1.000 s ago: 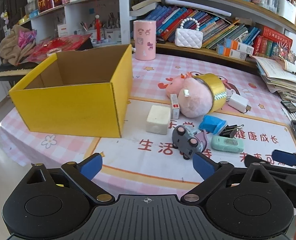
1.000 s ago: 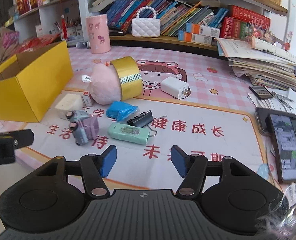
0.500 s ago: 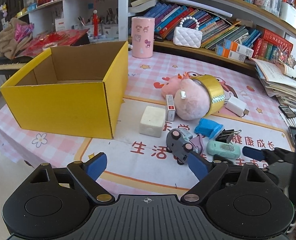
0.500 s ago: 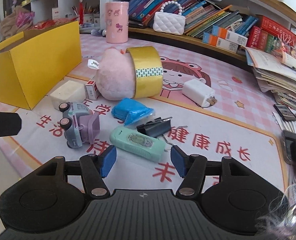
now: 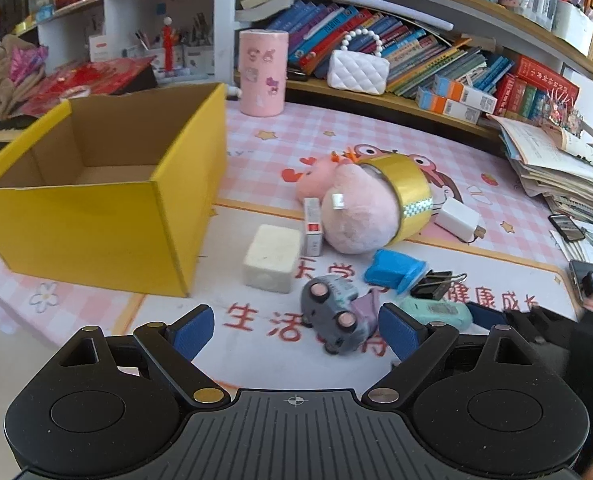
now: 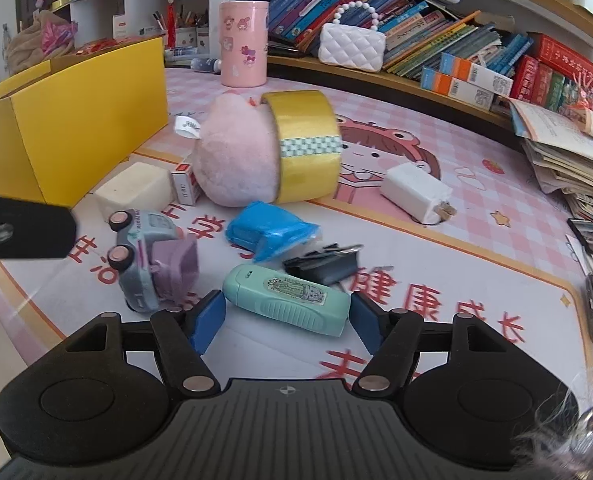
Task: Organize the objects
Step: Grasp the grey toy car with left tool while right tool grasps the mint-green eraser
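An open yellow cardboard box stands at the left of the table. My left gripper is open wide and holds nothing; a grey and purple toy car lies on its side just ahead, by the right finger. My right gripper has its jaws opening around a mint green device that lies flat on the cloth between the pads, which do not press on it. Beyond it lie a black binder clip, a blue packet, a pink plush with a gold tape roll on it, and a white charger.
A white block and a small red-and-white box lie between the box and the plush. A pink canister and a white purse stand at the back under the bookshelves. Stacked papers and phones crowd the right edge.
Both grippers have come forward and lower toward the small objects. The right gripper's jaws have widened and the mint green device now lies between them.
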Action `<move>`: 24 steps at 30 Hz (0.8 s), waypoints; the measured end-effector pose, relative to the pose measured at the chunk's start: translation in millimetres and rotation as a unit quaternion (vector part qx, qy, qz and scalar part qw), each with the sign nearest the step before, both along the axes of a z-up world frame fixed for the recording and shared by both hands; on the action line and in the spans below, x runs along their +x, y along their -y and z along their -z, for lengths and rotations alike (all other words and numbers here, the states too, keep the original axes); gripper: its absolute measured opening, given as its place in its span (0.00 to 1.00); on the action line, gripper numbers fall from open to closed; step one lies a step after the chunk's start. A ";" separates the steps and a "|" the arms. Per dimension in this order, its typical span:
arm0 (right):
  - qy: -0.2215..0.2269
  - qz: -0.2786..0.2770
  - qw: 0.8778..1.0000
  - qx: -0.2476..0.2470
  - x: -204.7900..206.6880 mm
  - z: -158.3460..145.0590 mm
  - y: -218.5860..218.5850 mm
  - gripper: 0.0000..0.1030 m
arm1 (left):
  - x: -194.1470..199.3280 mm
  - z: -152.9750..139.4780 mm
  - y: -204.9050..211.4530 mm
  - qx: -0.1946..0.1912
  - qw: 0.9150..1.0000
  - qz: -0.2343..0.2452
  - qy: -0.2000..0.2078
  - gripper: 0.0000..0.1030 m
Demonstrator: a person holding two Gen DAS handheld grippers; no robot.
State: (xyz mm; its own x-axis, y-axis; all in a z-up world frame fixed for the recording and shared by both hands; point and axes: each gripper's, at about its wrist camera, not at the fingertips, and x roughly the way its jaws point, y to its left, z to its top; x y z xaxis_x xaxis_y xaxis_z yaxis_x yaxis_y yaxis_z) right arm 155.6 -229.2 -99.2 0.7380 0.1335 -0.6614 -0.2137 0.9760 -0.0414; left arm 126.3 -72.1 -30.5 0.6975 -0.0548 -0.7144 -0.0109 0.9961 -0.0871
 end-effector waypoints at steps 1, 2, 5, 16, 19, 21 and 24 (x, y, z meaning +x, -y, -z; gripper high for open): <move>0.001 0.004 1.000 0.000 -2.9 -1.9 4.3 0.64 | 3.9 2.0 2.5 -0.003 1.000 0.002 -0.002 0.89; 0.003 0.009 1.000 -0.001 -6.1 -4.0 9.0 0.64 | 7.5 4.5 5.3 -0.005 1.000 0.006 -0.004 0.89; 0.006 0.026 1.000 -0.007 -15.9 -10.1 23.3 0.64 | 21.1 14.5 15.5 -0.004 1.000 0.016 -0.014 0.88; 0.013 0.050 0.999 -0.006 -49.8 -39.2 41.8 0.64 | 57.6 53.3 45.2 0.047 0.997 0.031 -0.050 0.48; 0.017 0.050 0.999 -0.006 -57.1 -45.9 35.7 0.64 | 52.9 50.6 39.9 0.041 0.997 0.044 -0.046 0.46; 0.021 0.051 0.998 -0.008 -60.8 -49.6 29.3 0.64 | 46.9 44.8 34.2 0.029 0.998 0.051 -0.036 0.46; 0.024 0.057 0.998 -0.010 -66.7 -53.9 17.0 0.64 | 33.9 32.1 23.8 0.016 0.997 0.071 -0.019 0.46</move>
